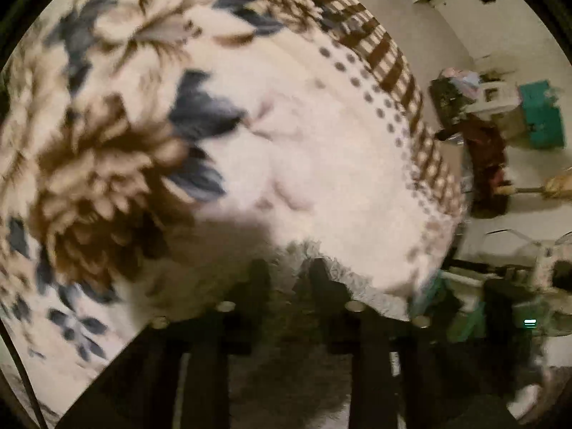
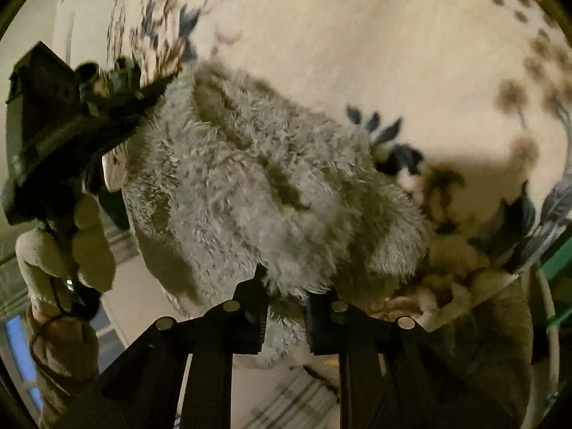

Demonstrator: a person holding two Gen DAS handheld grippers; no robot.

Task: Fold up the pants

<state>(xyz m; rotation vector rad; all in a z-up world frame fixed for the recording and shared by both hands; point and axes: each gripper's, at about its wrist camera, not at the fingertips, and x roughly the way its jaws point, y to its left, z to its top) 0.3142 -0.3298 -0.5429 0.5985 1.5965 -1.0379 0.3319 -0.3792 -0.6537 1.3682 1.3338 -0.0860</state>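
Pants point(image 2: 271, 193) — grey, fuzzy — pinched by both grippers; no writing legible.

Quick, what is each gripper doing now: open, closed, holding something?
Left gripper: closed on the fuzzy grey pants.
Right gripper: closed on the same pants, at another edge.

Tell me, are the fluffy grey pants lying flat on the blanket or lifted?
Lifted. The pants hang between both tools, left tool and right tool, each shut on fabric, above the flowered blanket.
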